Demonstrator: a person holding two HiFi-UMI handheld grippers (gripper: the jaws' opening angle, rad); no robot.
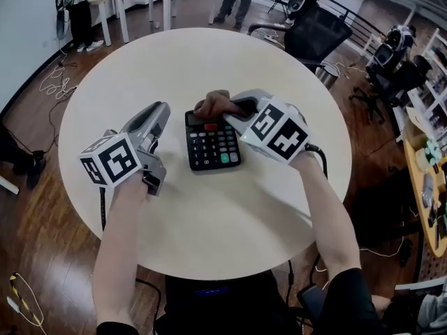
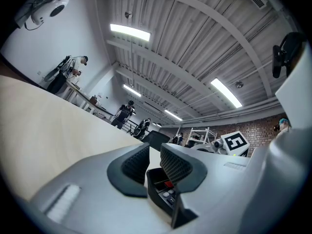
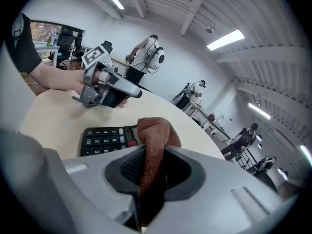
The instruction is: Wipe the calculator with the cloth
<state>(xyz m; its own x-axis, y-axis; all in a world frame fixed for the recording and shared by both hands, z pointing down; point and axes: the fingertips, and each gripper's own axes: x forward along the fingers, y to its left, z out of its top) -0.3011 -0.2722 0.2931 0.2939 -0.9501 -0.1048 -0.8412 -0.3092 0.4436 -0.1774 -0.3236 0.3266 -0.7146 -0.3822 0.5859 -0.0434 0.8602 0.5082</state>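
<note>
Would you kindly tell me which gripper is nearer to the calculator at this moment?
Right. The right gripper, clamping the cloth, is over the calculator's far end. The left gripper is off its left side, with bare table between them.

free: counter left bare at far and near sides | blocked: centre taken by calculator; left gripper just beside; right gripper with cloth on its top
</note>
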